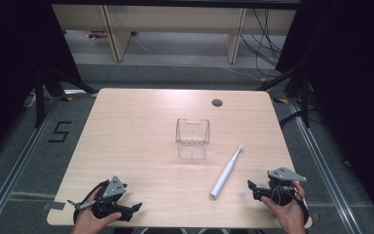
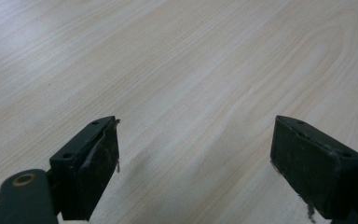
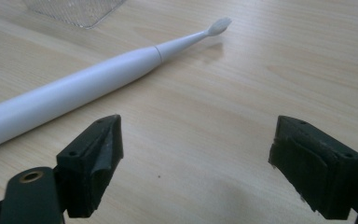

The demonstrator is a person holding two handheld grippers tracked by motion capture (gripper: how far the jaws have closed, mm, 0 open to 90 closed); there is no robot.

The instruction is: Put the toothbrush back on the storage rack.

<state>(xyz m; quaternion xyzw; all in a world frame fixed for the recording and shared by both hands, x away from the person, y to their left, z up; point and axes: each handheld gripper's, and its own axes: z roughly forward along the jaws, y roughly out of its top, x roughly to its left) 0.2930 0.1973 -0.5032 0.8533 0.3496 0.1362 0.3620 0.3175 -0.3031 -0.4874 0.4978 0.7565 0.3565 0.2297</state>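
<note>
Lying flat, toothbrush beside clear box (empty) — both grippers' fingers spread.

White electric toothbrush lies flat on table, just right of and nearer than clear box. Brush head points toward box's far side. Box upright, open-topped.

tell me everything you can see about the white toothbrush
The toothbrush is an electric-style one, all white and smooth, plastic by its look. A thick round handle narrows at a thin seam into a slim neck that ends in a small bristled head. It lies flat on the wooden table, diagonal, head toward the clear container but apart from it. Nothing grips it.
</note>
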